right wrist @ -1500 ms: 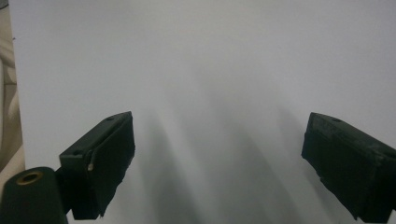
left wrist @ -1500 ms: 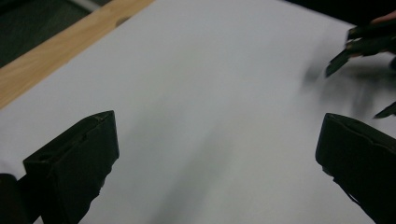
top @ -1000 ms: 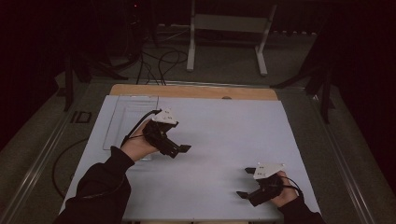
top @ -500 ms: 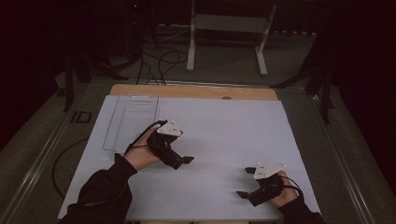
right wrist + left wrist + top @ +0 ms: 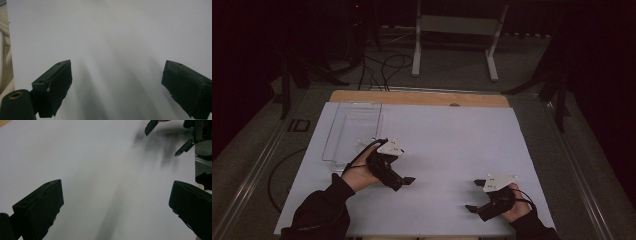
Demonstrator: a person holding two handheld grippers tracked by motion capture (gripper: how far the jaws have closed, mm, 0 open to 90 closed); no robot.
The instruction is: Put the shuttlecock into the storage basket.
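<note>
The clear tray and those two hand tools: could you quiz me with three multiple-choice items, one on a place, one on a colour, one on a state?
1. Where does the clear tray sit on the table?
A. far left part
B. near right corner
C. dead centre

2. What colour is the sheet covering the table?
A. red
B. white
C. green

3. How do the jaws of the left tool stand?
A. wide apart, holding nothing
B. clamped on a cup
C. shut tight together

Answers: 1 A, the high view shows it beyond the left hand; 2 B, it looks white in all views; 3 A, bare sheet lies between the jaws.
</note>
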